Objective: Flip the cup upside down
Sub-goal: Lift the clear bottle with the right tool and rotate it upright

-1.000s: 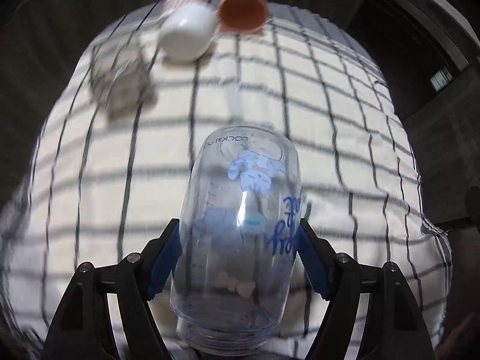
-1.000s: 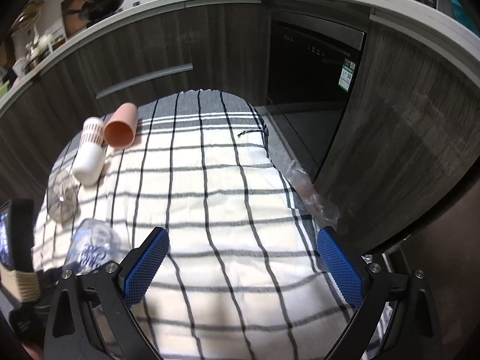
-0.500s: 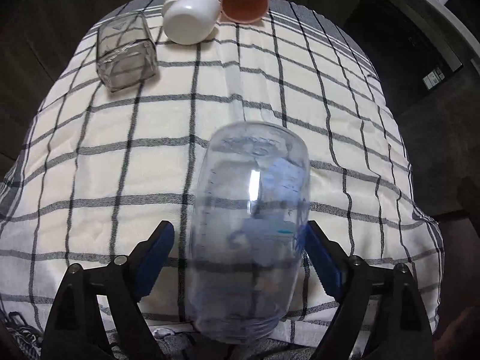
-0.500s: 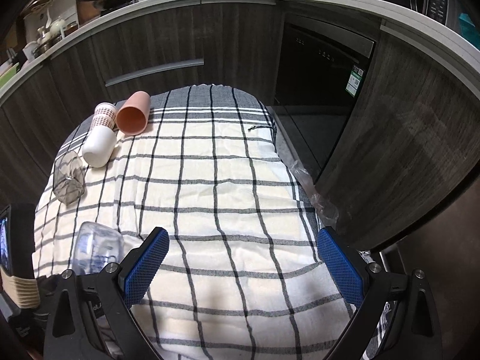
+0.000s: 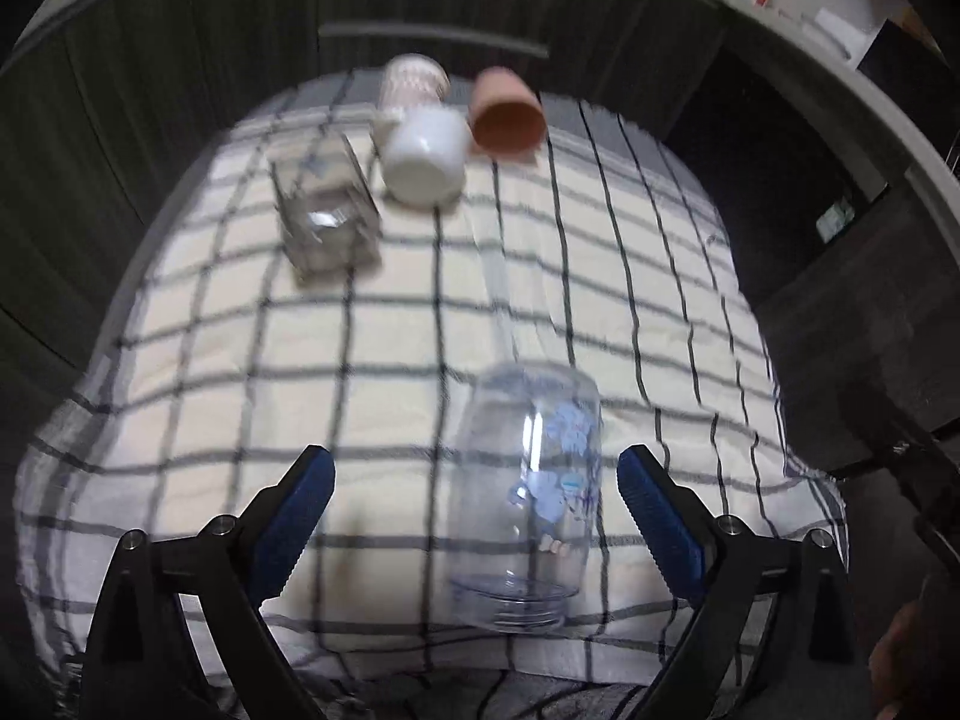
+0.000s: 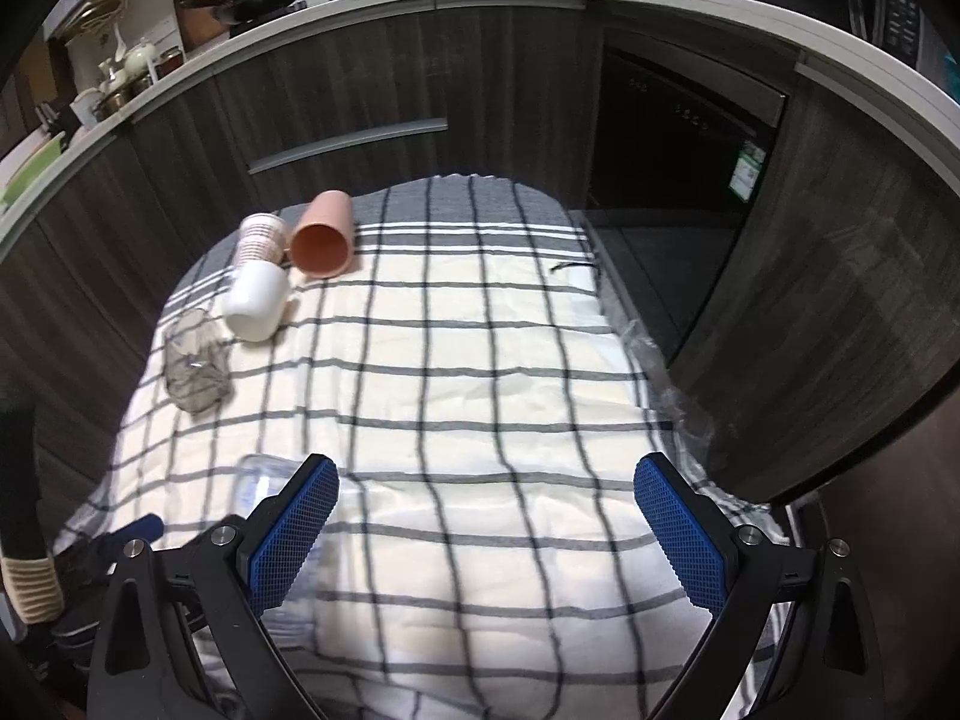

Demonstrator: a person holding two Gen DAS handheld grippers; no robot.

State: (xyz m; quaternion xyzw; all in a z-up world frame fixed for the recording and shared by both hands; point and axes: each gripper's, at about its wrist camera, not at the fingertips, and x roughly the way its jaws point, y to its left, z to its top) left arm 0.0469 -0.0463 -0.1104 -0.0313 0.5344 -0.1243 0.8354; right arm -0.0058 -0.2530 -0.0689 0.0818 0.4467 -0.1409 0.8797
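Observation:
A clear plastic cup with blue print (image 5: 531,492) stands mouth down on the checked cloth (image 5: 420,312), between my left gripper's fingers but touching neither pad. My left gripper (image 5: 474,504) is open and empty. In the right wrist view the cup (image 6: 264,480) shows partly, behind the left finger of my right gripper (image 6: 486,516), which is open and empty above the cloth's near part.
At the far left of the cloth lie a square clear glass (image 5: 324,216), a white cup (image 5: 423,156), a patterned cup (image 5: 414,81) and a pink cup (image 5: 507,117), all on their sides. Dark cabinets (image 6: 420,78) surround the table. A plastic wrapper (image 6: 678,384) lies at the right edge.
My left gripper opened and let go of the clear cup, which now stands mouth down on the cloth. The gripper drew back and up. The right gripper rose slightly.

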